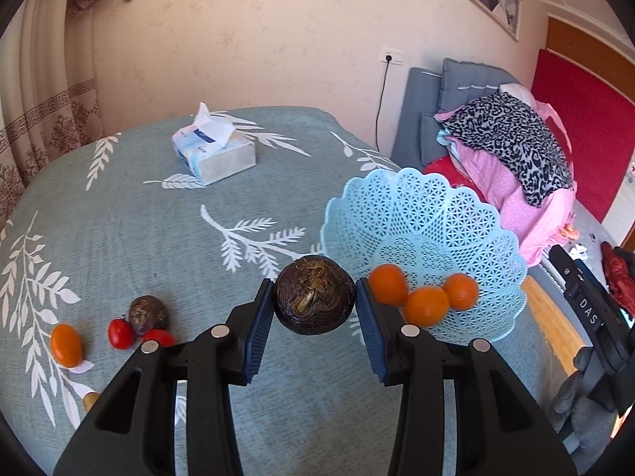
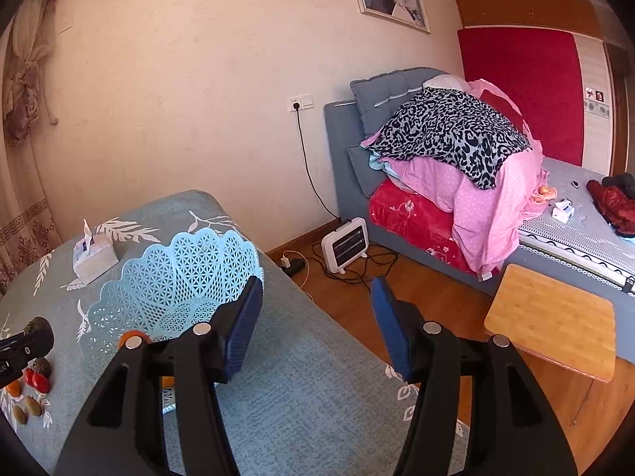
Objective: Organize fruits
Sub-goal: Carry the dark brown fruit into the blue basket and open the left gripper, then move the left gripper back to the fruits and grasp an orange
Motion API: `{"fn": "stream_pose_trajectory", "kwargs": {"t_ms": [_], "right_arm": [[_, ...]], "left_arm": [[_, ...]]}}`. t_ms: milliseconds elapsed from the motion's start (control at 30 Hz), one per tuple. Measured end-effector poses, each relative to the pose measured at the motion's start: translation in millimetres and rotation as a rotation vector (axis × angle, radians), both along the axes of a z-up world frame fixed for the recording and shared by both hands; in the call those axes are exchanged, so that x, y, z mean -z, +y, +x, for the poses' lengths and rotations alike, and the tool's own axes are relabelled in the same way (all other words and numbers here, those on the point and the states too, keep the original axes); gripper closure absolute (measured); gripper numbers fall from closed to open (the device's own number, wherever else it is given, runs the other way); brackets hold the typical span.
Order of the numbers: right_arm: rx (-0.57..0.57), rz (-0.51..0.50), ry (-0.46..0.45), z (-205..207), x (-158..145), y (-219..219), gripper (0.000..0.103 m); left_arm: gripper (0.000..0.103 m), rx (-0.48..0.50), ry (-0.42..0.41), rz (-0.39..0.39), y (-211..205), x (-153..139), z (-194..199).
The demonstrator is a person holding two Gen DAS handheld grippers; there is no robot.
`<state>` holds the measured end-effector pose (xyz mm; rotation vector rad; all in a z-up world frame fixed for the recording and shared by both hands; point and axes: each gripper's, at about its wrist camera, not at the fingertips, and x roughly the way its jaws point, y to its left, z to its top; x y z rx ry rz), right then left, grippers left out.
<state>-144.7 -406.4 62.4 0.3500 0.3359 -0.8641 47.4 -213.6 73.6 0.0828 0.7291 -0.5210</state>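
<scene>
We hold a dark brown, round water chestnut (image 1: pixel 314 295) between the two blue pads of the left gripper (image 1: pixel 315 297); the pads press on both its sides and it hangs above the worktop (image 1: pixel 158 206), which carries a grey-green cloth with white leaves. It is just beside the near rim of the light blue perforated plastic basket (image 1: pixel 420 218), which stands at the right edge of the worktop.

Three small orange citrus fruits (image 1: pixel 426 304) already lie in the near part of the basket, so we judge that a part of the sorting is done. The chestnut in our grip is not yet inside.

Several things wait near the left front corner of the worktop: a second dark water chestnut (image 1: pixel 147 314), two small red tomatoes (image 1: pixel 121 333) touching or almost touching it, one orange oval fruit (image 1: pixel 66 345) a little apart, and a small brownish piece (image 1: pixel 90 401) at the edge, which we cannot identify. In the right wrist view two brownish pieces show there.

The right gripper (image 2: pixel 317 325) is wide open and holds nothing; it hovers over the right edge of the worktop, just beside the basket.

A white and blue soft tissue pack (image 1: pixel 212 150) stands toward the far side of the worktop and is not a part of the job.

We think that roughly a third to a half of the fruits is placed.
</scene>
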Motion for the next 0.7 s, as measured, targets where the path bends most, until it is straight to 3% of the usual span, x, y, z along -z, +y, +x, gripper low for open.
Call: {"fn": "stream_pose_trajectory", "kwargs": {"t_ms": [233,300,700], "right_arm": [[-0.006,-0.01,-0.012,-2,0,2,0.044],[-0.008,-0.011,-0.014,-2,0,2,0.044],[-0.001,-0.039,-0.005,-1,0,9,0.043]], "left_arm": [[0.057,0.092,0.068,-0.037,-34,7,3],[0.038,0.096,0.057,-0.042,-37,7,0],[0.038,-0.023,-0.036,0.014,-3,5,3]]}}
